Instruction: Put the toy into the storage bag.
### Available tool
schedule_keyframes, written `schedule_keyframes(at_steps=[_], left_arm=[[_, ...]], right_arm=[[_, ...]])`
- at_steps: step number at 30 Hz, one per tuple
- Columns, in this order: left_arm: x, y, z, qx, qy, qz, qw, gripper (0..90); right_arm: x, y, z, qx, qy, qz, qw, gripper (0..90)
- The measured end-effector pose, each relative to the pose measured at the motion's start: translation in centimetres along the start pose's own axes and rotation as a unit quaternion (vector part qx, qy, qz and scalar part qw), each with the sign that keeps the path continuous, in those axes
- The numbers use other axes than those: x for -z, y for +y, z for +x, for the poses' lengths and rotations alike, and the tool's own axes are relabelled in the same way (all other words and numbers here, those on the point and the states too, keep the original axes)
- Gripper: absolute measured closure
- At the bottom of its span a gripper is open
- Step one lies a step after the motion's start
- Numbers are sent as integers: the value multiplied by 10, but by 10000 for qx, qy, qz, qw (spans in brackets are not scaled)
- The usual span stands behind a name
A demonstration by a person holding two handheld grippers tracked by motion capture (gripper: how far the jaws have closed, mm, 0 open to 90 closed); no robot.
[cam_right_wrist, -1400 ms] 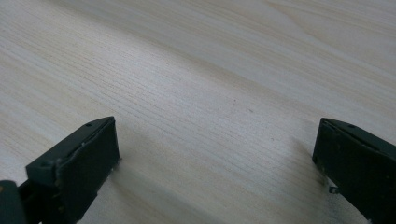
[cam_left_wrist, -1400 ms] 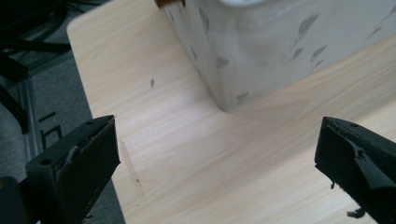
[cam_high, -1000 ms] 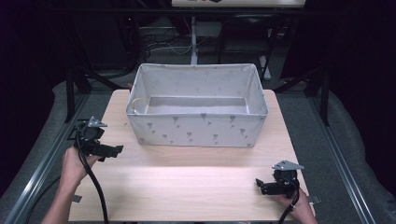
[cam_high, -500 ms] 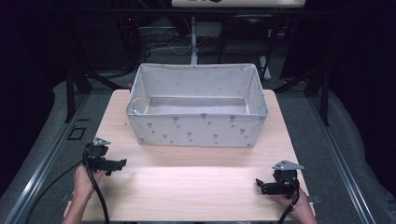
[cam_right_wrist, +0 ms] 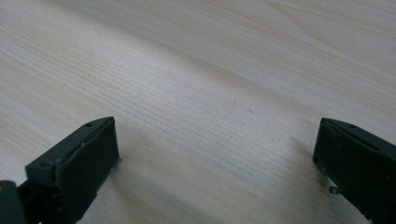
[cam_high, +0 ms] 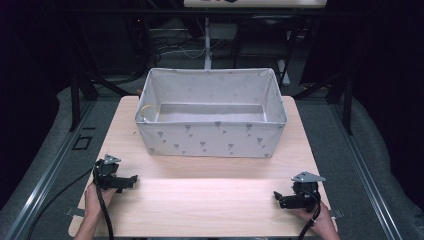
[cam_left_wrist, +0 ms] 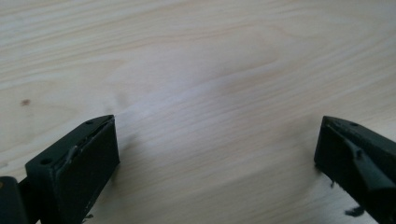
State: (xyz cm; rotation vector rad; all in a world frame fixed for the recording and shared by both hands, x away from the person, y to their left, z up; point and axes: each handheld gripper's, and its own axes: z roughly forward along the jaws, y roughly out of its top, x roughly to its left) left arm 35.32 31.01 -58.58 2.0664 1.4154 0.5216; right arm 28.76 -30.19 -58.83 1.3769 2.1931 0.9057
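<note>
The fabric bin (cam_high: 211,120) is sitting at the middle of the bench's far edge, open side up, with a thin yellowish thing (cam_high: 144,111) lying against its inner left wall; what that thing is cannot be made out. Nearest the bin, the left gripper (cam_high: 131,179) is now resting low by the bench's (cam_high: 210,200) near left corner, having come down and back toward the near edge over the last second. The right gripper (cam_high: 278,196) is staying put by the near right corner. Both are lying well apart from the bin, so the work on it is probably either finished or paused. In each gripper view the fingers (cam_left_wrist: 74,163) (cam_right_wrist: 70,163) are standing spread wide over bare wood, holding nothing. The bin's near inner wall and much of its floor are hidden behind its front.
</note>
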Motion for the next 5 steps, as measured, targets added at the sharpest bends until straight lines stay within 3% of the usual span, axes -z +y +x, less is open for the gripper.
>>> schedule_keyframes(at_steps=[3,5], left_arm=[[-1,-2,0,40,19,-132,9999,0],[-3,-6,0,100,72,-395,9991,0]], right_arm=[[0,0,0,2,1,0,10000,0],[0,0,-1,33,4,31,10000,0]])
